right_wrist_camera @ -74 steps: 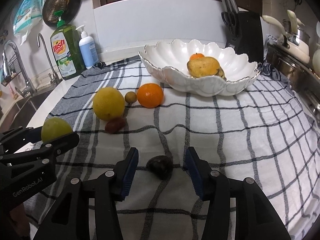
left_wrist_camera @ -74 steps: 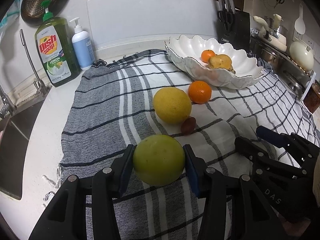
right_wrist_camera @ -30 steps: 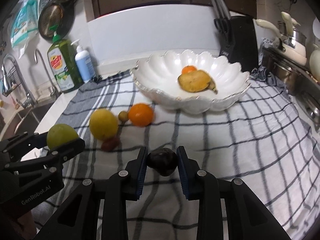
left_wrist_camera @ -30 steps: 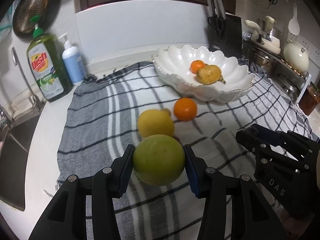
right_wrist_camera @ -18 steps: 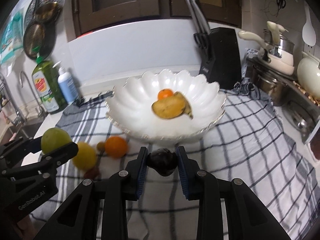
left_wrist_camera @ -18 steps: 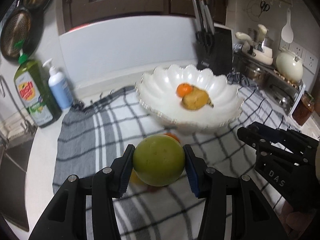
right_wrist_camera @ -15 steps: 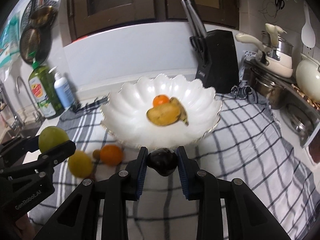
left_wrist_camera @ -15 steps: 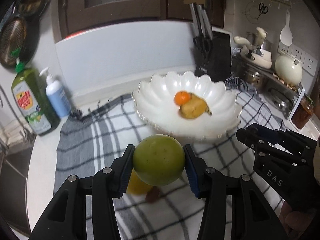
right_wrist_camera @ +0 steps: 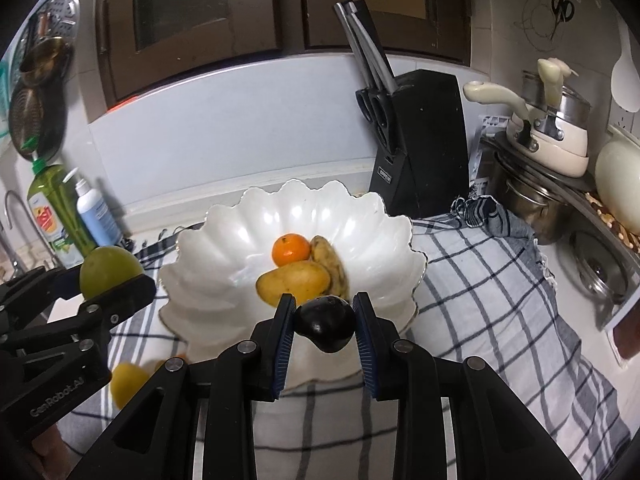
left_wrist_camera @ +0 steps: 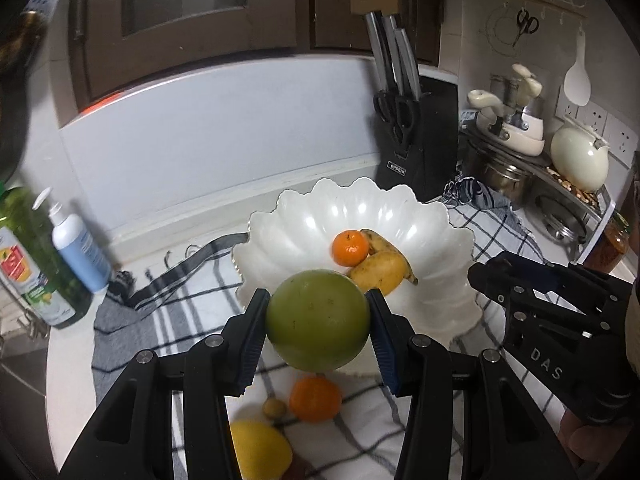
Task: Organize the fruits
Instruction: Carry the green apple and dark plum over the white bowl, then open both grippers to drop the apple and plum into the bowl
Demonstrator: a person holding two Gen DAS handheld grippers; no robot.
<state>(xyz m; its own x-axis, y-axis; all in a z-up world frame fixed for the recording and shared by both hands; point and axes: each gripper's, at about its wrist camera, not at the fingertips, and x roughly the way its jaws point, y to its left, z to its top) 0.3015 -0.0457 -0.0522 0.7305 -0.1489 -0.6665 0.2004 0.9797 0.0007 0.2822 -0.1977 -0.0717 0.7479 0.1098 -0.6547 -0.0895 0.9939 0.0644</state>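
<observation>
Green round fruit (left_wrist_camera: pixel 317 321) clamped in left gripper (left_wrist_camera: pixel 318 332), frame center, over the scalloped white bowl (left_wrist_camera: pixel 432 216) near rim; right gripper (right_wrist_camera: pixel 325 326) pinches dark fruit (right_wrist_camera: pixel 326 323). Risk: early release, fruit bounces off rim or bruises mango (right_wrist_camera: pixel 294 282).

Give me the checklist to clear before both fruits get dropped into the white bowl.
1. Left gripper grips the green fruit, pads on both sides: ok.
2. Right gripper grips the dark fruit: ok.
3. White bowl has free room left of the orange and mango lying in it: ok.
4. Both fruits are fully past the bowl's near rim: cannot tell.
5. The two grippers are apart from each other: ok.
6. Fruit on the checked cloth, including a second orange and a lemon, is outside the drop path: ok.
</observation>
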